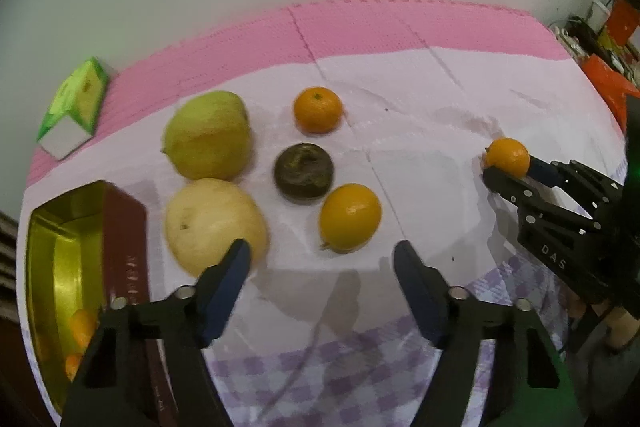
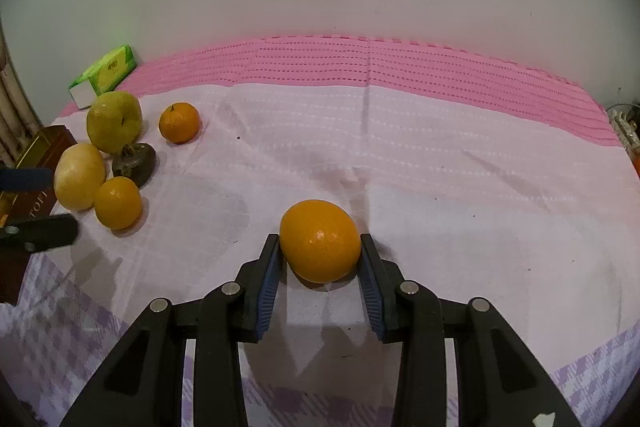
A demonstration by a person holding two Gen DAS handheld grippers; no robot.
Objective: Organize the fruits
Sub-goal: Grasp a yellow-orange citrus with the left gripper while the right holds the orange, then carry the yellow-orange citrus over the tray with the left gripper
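The orange (image 2: 320, 246) sits on the desk's pale cloth (image 2: 440, 167), clamped between the pads of the right claw (image 2: 320, 269). Well to its left lie a green pear (image 1: 208, 135), yellow pear (image 1: 214, 223), dark fruit (image 1: 303, 172) and two more oranges. The left claw (image 1: 322, 253) hangs over them, spread apart and holding nothing, beside a gold-lined tin (image 1: 60, 267).

right tool (image 2: 320, 255) clamped shut; left tool (image 1: 322, 257) parted, angled down.
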